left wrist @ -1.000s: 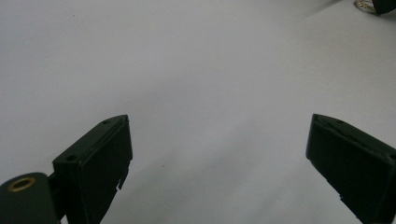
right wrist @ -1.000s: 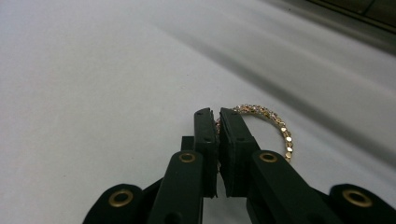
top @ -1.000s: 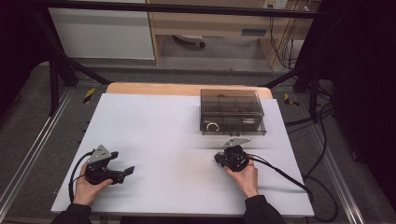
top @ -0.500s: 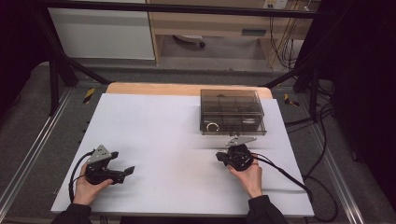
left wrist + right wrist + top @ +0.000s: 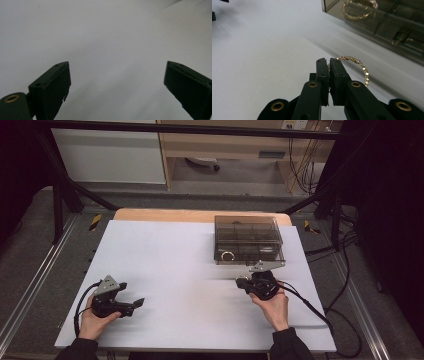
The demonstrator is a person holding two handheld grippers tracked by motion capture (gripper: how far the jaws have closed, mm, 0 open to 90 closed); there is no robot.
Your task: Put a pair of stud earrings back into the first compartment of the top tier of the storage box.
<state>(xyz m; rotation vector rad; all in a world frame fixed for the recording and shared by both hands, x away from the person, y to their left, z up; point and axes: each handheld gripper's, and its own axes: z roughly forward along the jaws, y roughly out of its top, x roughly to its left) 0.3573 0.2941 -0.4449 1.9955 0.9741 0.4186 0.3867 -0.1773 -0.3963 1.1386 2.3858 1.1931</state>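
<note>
At lower left of the high view, the left tongs [image 5: 134, 303] rest agape on the white bench [image 5: 190, 270]. Right of centre, the right tongs [image 5: 329, 62] pinch a gold bracelet [image 5: 359, 66] below the smoky box [image 5: 248, 240].

The left tool [image 5: 117, 82] is pointing out over the table [image 5: 107, 37], with its two black jaws rising from the bottom corners and standing wide apart. Nothing is lying between them. The left jaw is showing a flat inner face, two small screw holes on its upper edge and a brass ring near its base. The table's pale surface is stretching plain behind them, with a faint shadow darkening the upper right corner.
</note>
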